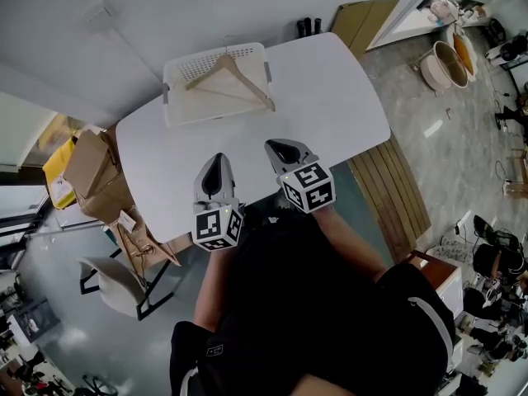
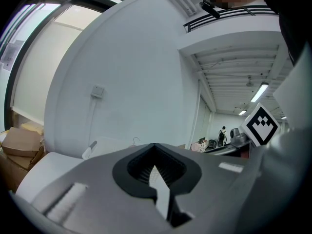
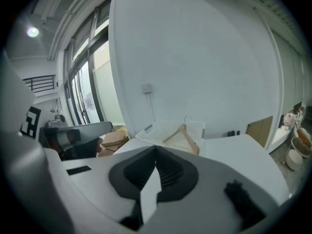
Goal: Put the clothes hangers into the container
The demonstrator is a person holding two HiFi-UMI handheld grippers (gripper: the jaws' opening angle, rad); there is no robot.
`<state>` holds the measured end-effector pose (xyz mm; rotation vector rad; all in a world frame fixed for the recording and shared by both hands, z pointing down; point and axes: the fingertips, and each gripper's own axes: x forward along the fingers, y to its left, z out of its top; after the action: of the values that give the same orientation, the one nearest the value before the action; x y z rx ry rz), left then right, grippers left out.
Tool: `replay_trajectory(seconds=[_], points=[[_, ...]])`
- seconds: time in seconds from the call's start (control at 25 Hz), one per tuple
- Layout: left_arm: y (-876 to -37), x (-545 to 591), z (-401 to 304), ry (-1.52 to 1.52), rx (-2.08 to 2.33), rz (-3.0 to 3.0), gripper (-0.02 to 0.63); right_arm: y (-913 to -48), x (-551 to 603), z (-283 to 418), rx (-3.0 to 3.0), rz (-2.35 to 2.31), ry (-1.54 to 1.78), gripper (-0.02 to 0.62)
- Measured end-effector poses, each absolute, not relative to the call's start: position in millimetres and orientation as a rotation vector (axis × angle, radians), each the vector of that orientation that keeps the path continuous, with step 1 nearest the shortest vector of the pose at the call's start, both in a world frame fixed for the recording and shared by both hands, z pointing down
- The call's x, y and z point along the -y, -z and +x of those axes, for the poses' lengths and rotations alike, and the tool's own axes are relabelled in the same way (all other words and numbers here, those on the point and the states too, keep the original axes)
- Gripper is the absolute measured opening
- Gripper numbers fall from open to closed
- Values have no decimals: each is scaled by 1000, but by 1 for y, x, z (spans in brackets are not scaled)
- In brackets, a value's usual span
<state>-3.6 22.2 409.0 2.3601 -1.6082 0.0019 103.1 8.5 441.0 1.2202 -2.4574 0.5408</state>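
Observation:
A wooden clothes hanger (image 1: 231, 77) lies across the top of a white perforated basket (image 1: 177, 114) at the far left of the white table (image 1: 330, 97). The right gripper view shows the same hanger (image 3: 183, 136) resting on the basket (image 3: 195, 127), well ahead of the jaws. My left gripper (image 1: 216, 172) and my right gripper (image 1: 285, 149) hover side by side over the table's near edge, both pointing toward the basket and far from it. Both are shut and hold nothing: the left gripper (image 2: 155, 146) and the right gripper (image 3: 156, 147) each have their jaws meeting at the tip.
Cardboard boxes (image 1: 95, 176) are stacked off the table's left end, with a white chair (image 1: 115, 283) below them. A slatted wooden bench (image 1: 392, 192) runs along the table's right side. A wooden panel (image 1: 363, 19) leans against the far wall.

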Motion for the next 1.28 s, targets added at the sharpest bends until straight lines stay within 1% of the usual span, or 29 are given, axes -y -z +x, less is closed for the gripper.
replay_trajectory(seconds=[0.44,1.28], points=[[-409,-21,-5,-3,1605,2359,6,-428,-9,106,2480,1261,-451,15],[-413,-11,-4,-21,1587,2373,6,-424,-2,110,2496,1275,-409,15]])
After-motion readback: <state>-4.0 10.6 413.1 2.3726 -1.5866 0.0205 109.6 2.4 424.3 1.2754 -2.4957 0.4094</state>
